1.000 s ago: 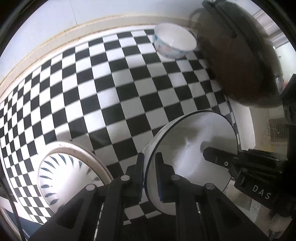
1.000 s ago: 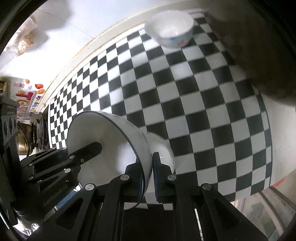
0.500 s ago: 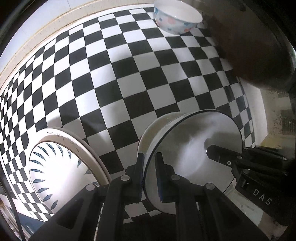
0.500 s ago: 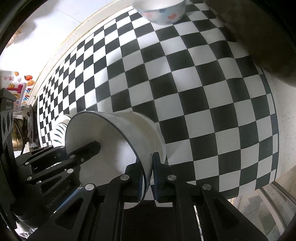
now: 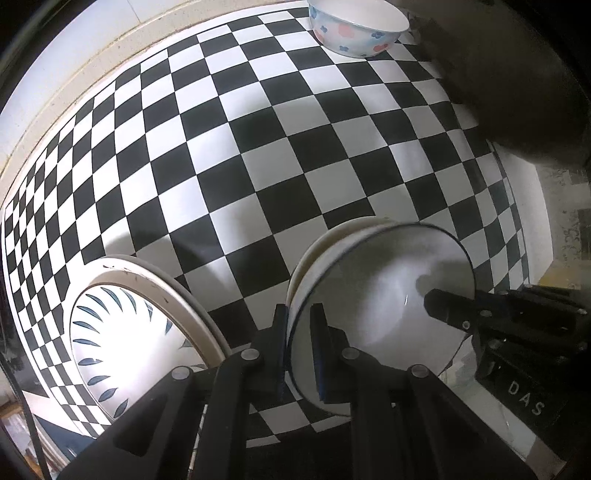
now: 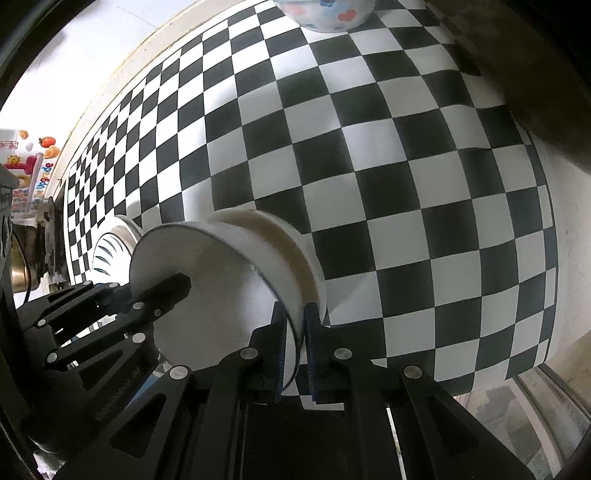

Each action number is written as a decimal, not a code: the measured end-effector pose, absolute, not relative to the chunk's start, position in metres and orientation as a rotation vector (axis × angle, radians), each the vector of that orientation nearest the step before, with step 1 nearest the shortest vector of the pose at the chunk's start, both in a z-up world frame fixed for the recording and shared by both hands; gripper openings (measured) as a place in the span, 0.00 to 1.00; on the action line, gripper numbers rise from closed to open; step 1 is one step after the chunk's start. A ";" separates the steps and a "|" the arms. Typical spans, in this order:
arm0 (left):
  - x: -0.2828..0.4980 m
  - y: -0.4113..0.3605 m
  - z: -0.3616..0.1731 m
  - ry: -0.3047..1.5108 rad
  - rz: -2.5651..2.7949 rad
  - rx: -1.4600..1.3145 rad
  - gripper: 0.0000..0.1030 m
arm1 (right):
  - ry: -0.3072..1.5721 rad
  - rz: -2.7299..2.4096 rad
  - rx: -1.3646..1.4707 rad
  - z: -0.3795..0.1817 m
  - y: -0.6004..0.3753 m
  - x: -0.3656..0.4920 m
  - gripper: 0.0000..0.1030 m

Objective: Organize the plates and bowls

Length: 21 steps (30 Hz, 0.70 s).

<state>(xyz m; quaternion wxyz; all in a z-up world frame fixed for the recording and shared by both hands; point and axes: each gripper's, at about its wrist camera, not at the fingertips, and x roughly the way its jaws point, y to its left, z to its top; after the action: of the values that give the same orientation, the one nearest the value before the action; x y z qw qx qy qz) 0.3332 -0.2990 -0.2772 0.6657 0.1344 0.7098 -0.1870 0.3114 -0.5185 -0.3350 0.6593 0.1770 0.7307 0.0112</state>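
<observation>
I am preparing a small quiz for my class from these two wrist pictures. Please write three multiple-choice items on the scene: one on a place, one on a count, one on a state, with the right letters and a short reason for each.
1. Where does the white bowl with pink and blue flowers stand?
A. At the far edge of the black-and-white checkered cloth
B. Inside the plate with blue leaf marks
C. Between the claws

2. How many claws grip the plain white round bowl with a thin dark rim?
A. None
B. One
C. Two

3. How is that plain white bowl placed?
A. Upside down
B. Nested in another white bowl
C. Filled with food

Answers:
1 A: it sits alone at the top of both views.
2 C: the left claw and the right claw each pinch its rim.
3 B: a second white bowl's rim shows around it.
</observation>
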 end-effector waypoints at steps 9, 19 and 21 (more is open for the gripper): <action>0.330 -0.294 -0.281 1.618 -0.408 0.296 0.10 | 1.649 0.024 0.376 -0.331 -0.519 0.316 0.11; 0.326 -0.293 -0.276 1.616 -0.416 0.300 0.10 | 1.643 0.007 0.410 -0.327 -0.529 0.308 0.11; 0.327 -0.290 -0.269 1.605 -0.420 0.288 0.10 | 1.624 0.006 0.429 -0.320 -0.533 0.307 0.11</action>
<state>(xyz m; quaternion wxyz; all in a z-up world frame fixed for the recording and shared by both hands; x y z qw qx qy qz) 0.3267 -0.2899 -0.2687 0.6659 0.1274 0.7111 -0.1861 0.3074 -0.5328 -0.3199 0.6676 0.1903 0.7198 0.0028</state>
